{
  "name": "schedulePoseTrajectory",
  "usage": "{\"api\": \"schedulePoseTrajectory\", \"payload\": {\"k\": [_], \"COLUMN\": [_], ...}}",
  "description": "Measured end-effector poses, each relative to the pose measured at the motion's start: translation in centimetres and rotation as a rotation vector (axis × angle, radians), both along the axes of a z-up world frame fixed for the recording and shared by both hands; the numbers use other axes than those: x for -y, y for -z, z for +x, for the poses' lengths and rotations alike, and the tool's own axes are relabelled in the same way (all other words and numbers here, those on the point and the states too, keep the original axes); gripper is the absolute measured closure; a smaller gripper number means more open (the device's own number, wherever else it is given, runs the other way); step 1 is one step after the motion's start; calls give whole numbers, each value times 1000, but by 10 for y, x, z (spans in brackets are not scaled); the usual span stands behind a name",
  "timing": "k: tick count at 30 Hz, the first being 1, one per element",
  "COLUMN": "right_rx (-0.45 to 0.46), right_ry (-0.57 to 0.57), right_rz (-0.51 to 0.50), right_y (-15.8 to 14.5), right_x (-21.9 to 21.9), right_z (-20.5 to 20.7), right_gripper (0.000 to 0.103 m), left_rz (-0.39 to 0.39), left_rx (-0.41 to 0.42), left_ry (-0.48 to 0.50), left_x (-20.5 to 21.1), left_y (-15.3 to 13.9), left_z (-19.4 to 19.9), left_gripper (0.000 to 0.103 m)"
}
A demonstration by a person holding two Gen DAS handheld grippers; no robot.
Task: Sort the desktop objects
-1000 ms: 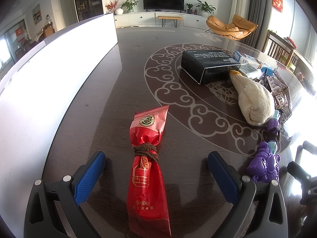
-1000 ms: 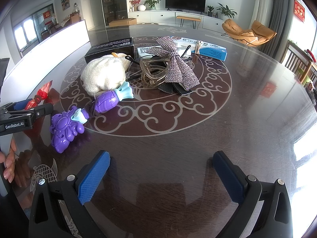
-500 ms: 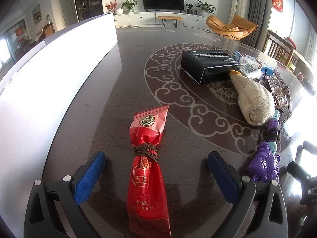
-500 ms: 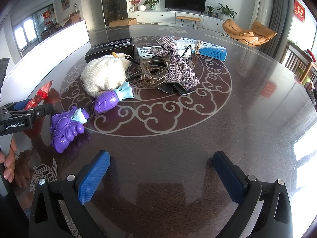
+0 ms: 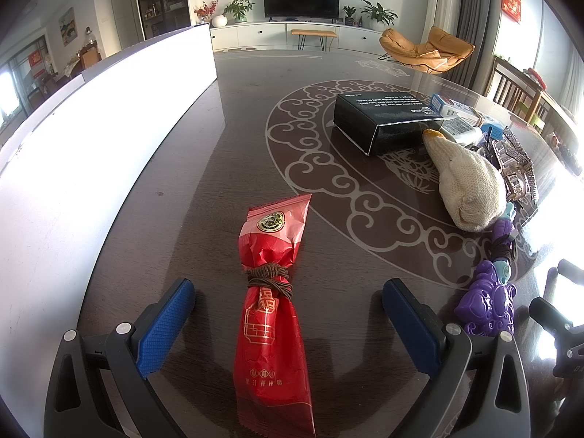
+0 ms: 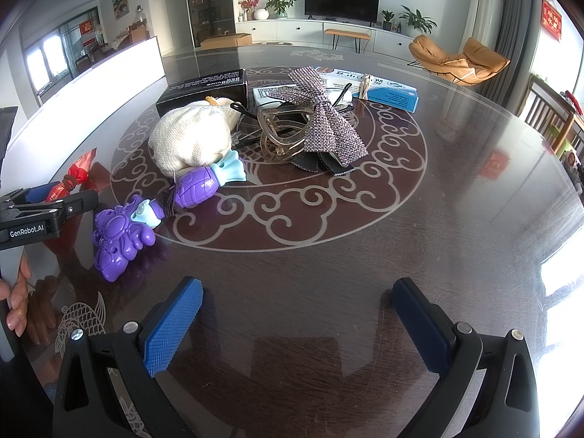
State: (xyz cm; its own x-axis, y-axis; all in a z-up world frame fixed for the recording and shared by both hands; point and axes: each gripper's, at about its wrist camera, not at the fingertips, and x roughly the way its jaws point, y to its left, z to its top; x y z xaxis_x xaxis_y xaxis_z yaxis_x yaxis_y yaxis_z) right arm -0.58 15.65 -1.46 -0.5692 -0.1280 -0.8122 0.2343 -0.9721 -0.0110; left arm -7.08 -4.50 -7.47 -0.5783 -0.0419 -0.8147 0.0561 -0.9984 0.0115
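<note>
Left tongs (image 5: 288, 314) gape wide with a red packet (image 5: 272, 314) lying lengthwise between the blue pads, untouched, which looks like the line-up for a first pick; right tongs (image 6: 297, 323) are just as wide and hold nothing over bare worktop (image 6: 456, 189). Farther off, the unsorted heap sits near the worktop's middle: purple toy (image 6: 118, 237), knitted pouch (image 6: 189, 142), sequin bow (image 6: 325, 116), then black box (image 6: 204, 85)

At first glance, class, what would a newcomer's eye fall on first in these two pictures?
The red packet, tied round its middle with brown cord, lies on the dark table between the open fingers of the left gripper. Next comes the pile mid-table: a sparkly bow, a cream knitted bag and a purple toy.
</note>
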Motion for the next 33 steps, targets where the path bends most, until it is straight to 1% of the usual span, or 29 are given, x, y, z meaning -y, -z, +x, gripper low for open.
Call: {"api": "schedulePoseTrajectory", "payload": {"k": [17, 23, 25, 26, 27, 28, 30, 31, 33], "right_rx": [0, 1, 21, 40, 39, 21, 33, 64, 126], "right_ry": [1, 7, 7, 6, 7, 8, -8, -19, -16], "right_rz": [3, 2, 2, -14, -62, -143, -221, -223, -179], "right_y": [0, 1, 0, -3, -9, -19, -31, -32, -25], "right_x": [0, 3, 4, 4, 5, 7, 19, 31, 53], "right_z": [0, -6, -9, -10, -11, -10, -15, -21, -33], "right_gripper": [0, 0, 0, 0, 0, 0, 0, 0, 0], "left_rz": [-1, 5, 6, 7, 8, 9, 12, 7, 5], "left_rx": [0, 2, 9, 10, 12, 12, 12, 14, 15], "left_ry": [0, 9, 22, 19, 8, -2, -8, -9, -18], "left_x": [0, 1, 2, 4, 6, 8, 9, 9, 10], "left_y": [0, -2, -3, -3, -4, -4, -5, -4, -4], "left_z": [0, 0, 1, 2, 3, 4, 3, 3, 4], "left_gripper": [0, 0, 0, 0, 0, 0, 0, 0, 0]}}
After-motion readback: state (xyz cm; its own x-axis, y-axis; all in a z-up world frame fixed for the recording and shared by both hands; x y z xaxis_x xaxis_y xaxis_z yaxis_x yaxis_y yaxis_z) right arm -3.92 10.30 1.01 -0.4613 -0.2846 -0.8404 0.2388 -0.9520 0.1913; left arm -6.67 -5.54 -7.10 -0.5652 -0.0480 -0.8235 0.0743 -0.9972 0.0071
